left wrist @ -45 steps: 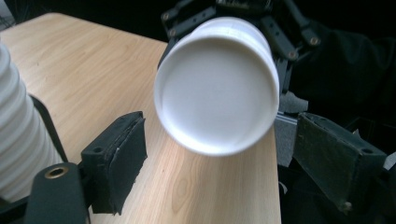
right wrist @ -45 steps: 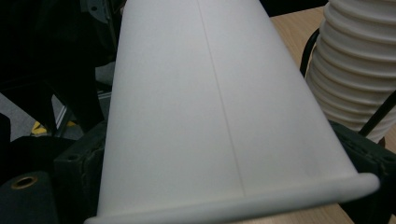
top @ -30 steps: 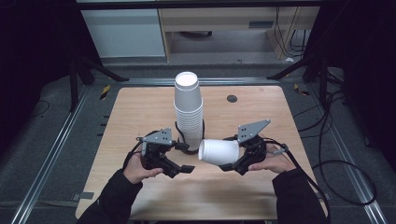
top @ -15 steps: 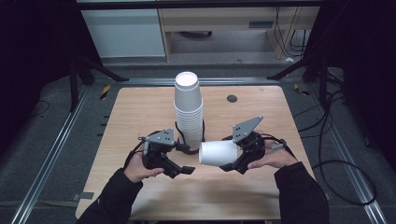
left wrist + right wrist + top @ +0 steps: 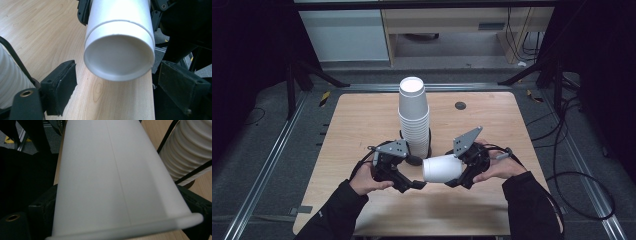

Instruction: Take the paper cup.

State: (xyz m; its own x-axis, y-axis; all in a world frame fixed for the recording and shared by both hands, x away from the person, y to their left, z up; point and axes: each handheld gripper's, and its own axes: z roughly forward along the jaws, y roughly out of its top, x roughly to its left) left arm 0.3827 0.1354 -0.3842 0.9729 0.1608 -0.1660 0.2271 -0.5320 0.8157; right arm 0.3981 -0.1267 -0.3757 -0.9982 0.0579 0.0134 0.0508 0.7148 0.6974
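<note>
Our right gripper (image 5: 451, 176) clamps the cup (image 5: 442, 169) sideways; our left gripper (image 5: 418, 185), jaws apart, could crush its base near the tabletop's front edge

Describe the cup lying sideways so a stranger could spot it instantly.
On the wooden table, look just in front of the tall stack of white cups. The single white cup is held by the right gripper, and unlike the upright stacked cups it lies on its side, alone.
</note>
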